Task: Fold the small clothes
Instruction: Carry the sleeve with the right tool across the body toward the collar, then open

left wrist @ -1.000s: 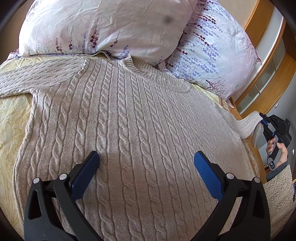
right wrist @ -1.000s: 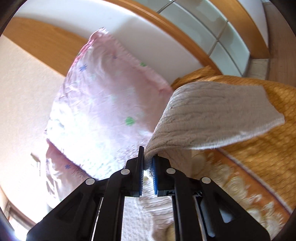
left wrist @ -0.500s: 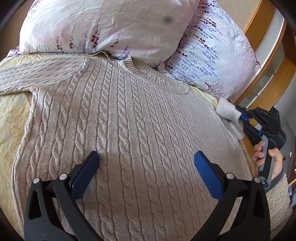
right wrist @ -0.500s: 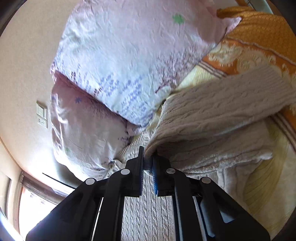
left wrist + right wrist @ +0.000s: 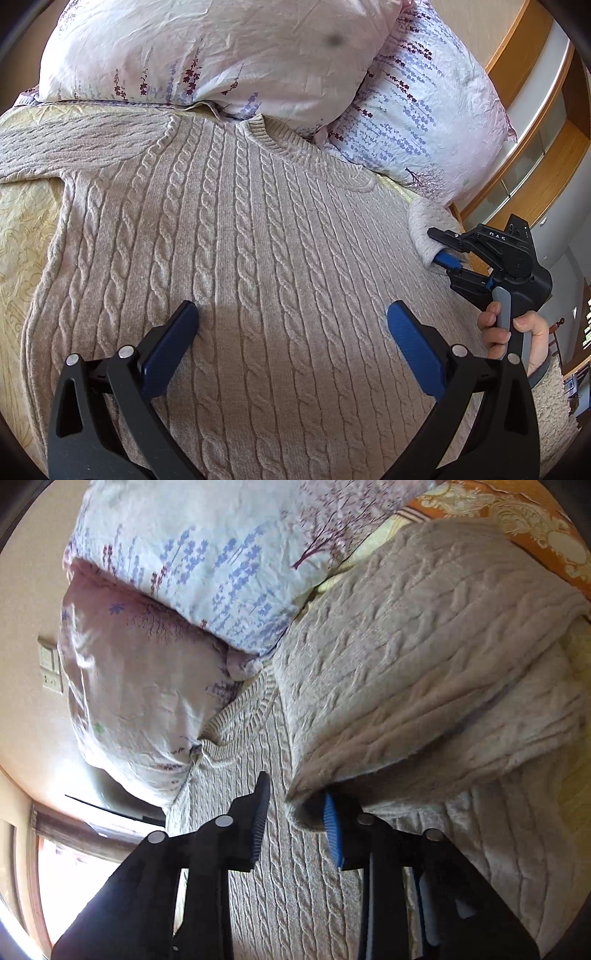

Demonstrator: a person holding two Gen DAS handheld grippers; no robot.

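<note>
Beige cable-knit sweater [image 5: 236, 258] lying flat on bed, collar touching pillows [image 5: 258, 55]. Left gripper [image 5: 291, 325] hovering over sweater body, jaws wide apart. Right gripper [image 5: 295, 812] jaws parted, sleeve [image 5: 424, 672] folded over sweater body, cuff resting against one blue pad.

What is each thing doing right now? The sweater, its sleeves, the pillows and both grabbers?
Sweater: flat on the bed, front up.
Right sleeve: folded over the body, cuff against one finger of the right gripper.
Left sleeve: spread out, unfolded.
Pillows: stacked at the head, touching the collar.
Left gripper: open, over the sweater, holding nothing.
Right gripper: open, sleeve let go.
</note>
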